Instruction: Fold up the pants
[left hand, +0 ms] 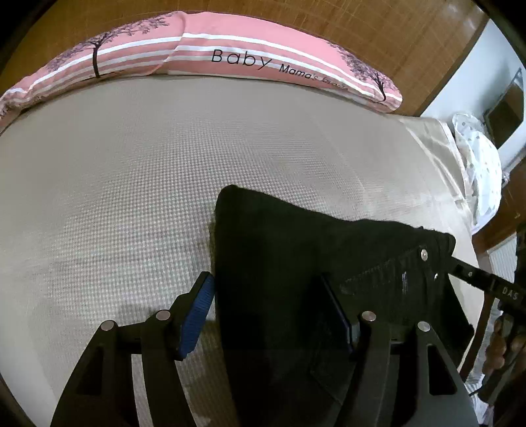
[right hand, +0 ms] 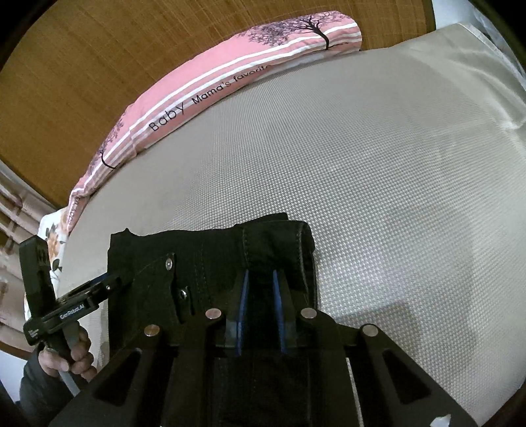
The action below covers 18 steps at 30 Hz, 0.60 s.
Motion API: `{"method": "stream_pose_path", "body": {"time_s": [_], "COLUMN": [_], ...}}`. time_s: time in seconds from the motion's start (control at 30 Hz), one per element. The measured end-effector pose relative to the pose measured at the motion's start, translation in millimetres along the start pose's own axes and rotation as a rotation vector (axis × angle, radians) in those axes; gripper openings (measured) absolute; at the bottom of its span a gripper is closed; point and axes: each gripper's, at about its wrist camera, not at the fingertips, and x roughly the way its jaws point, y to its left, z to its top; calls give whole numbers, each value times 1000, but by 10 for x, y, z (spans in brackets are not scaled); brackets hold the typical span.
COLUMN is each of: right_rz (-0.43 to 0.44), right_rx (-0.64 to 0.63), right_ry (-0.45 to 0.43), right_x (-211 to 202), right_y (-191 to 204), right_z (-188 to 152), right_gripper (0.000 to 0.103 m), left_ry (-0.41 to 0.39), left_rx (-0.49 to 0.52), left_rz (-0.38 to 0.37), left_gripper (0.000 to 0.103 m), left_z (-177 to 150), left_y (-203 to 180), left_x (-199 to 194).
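Black pants (left hand: pixel 296 236) lie folded into a thick stack on the beige bed, with the waistband button toward the right in the left wrist view. My left gripper (left hand: pixel 266 282) stands open and straddles the stack's left part; its left blue pad (left hand: pixel 197 312) sits just off the fabric's edge. In the right wrist view the pants (right hand: pixel 213 249) lie close in front, and my right gripper (right hand: pixel 259 274) is shut on a raised fold of the black fabric. The left gripper's handle (right hand: pixel 62 315), held by a hand (right hand: pixel 69 358), reaches onto the pants from the left.
The textured beige mattress cover (left hand: pixel 131 164) stretches far ahead. A pink striped pillow (left hand: pixel 230 56) lies along the wooden headboard (left hand: pixel 394 29). A white dotted cloth (left hand: pixel 480 164) sits off the bed's right side, and a floral cloth (right hand: pixel 52 243) off its other edge.
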Motion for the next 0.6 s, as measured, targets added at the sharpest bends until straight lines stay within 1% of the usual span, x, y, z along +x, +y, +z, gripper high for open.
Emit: {"method": "stream_pose_path", "body": {"time_s": [0.1,0.23,0.43,0.6], "right_rz": [4,1,-17,-10], "right_rx": [10,5,-18,-6], "right_ry": [5,15,15,9], "right_x": [-6,-40,-126,-228], "right_y": [-20,-20,22,10], "right_z": [-24,-116,-344,-503], "right_gripper": [13,14,15,15], "left_ry": [-2,-2,-9,-5], "left_rx": [7,-12,-3,15], "left_rz": [26,37,68,102], "left_gripper": [66,66,66,66], "left_z": [-71,-230,-475,-660], "left_y": [-30,-26,-82,-141], "left_x": [-41,-132,-272,-324]}}
